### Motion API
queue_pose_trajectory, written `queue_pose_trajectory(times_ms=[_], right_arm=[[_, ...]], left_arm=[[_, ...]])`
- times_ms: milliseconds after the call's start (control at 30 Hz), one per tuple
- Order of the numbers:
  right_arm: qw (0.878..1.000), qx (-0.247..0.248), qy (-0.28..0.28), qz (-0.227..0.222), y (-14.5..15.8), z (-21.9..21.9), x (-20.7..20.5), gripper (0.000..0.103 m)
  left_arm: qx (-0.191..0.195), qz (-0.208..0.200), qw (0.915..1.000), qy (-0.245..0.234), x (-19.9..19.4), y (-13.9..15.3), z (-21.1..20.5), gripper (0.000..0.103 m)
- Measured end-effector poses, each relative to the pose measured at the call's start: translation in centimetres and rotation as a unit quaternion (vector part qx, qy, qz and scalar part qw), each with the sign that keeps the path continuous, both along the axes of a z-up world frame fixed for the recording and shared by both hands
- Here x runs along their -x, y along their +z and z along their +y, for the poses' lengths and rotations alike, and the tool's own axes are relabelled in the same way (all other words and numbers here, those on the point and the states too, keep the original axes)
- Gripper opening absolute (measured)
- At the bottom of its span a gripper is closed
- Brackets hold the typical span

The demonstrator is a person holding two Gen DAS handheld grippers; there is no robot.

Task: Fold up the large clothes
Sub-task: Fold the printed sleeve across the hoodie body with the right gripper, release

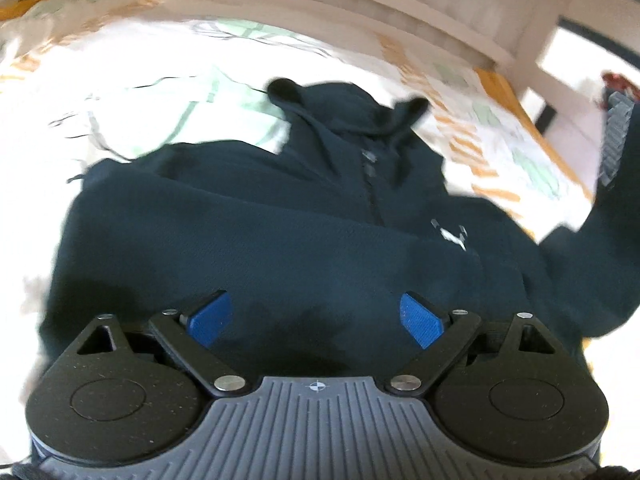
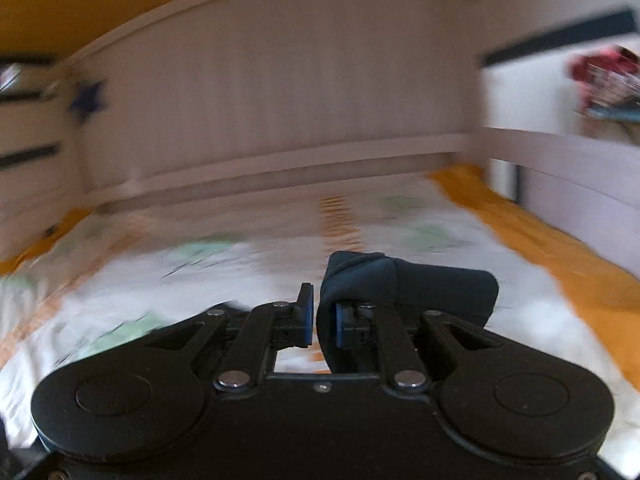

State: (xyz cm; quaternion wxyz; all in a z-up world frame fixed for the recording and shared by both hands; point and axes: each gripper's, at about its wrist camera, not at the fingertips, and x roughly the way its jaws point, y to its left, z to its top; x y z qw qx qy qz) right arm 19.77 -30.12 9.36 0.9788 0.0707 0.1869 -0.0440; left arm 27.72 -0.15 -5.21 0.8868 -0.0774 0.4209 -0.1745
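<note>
Left wrist view: the hoodie (image 1: pixel 280 220) lies mid-frame on the bed (image 1: pixel 120 64), left tool (image 1: pixel 316 316) spread empty above it. The right tool (image 2: pixel 323 320) pinches its sleeve (image 2: pixel 400 280), probably for folding inward.

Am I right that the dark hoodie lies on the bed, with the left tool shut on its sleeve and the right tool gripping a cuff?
Not quite: the left tool is open above the hoodie, gripping nothing, as the left wrist view shows. The right tool does grip a cuff, and the hoodie lies on the bed.
</note>
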Motion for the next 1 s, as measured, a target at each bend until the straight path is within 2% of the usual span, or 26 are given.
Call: queue_pose_trajectory(times_ms=[167,300,400,433,467,500,533,567,633,733,833,900,1000], right_arm=[[0.993,0.037,0.099,0.054,-4.0,9.1,-3.2,0.018],[0.976,0.071,0.159,0.128,-9.9,15.4,-4.9,0.018],[0.963,0.091,0.188,0.167,-13.4,18.5,-4.5,0.019],[0.96,0.096,0.196,0.176,-14.2,19.2,-4.1,0.025],[0.957,0.099,0.202,0.182,-14.6,19.6,-3.7,0.038],[0.955,0.097,0.209,0.185,-15.0,19.9,-3.3,0.047],[0.955,0.093,0.215,0.184,-15.1,20.0,-2.8,0.061],[0.954,0.087,0.221,0.181,-14.9,19.9,-2.2,0.068],[0.956,0.077,0.224,0.171,-14.3,19.4,-1.2,0.069],[0.959,0.063,0.224,0.159,-13.4,17.8,0.4,0.077],[0.963,0.052,0.215,0.152,-12.9,16.3,1.8,0.078],[0.967,0.041,0.204,0.148,-12.6,14.8,2.6,0.078],[0.974,0.029,0.171,0.145,-12.6,12.5,3.5,0.078]], left_arm=[[0.032,0.006,0.9986,0.041,-0.7,0.9,4.5,0.091],[0.031,0.007,0.9973,0.066,-0.8,0.9,7.1,0.091],[0.044,0.014,0.9964,0.071,-0.9,0.8,8.4,0.091],[0.048,0.016,0.9962,0.071,-0.9,0.8,8.7,0.091],[0.05,0.016,0.9962,0.07,-0.9,0.9,8.7,0.091],[0.05,0.015,0.9964,0.067,-0.9,1.0,8.7,0.091],[0.049,0.012,0.9966,0.065,-0.7,1.1,8.6,0.091],[0.046,0.008,0.9971,0.06,-0.7,1.3,8.4,0.091],[0.038,-0.004,0.9982,0.045,-0.5,1.8,7.5,0.091],[0.025,-0.025,0.9992,0.016,0.4,2.6,5.9,0.091],[0.003,-0.052,0.9983,-0.027,1.1,3.4,2.9,0.091],[-0.022,-0.078,0.9949,-0.06,1.9,3.8,0.5,0.091],[-0.071,-0.117,0.9841,-0.114,3.1,3.8,-3.6,0.091]])
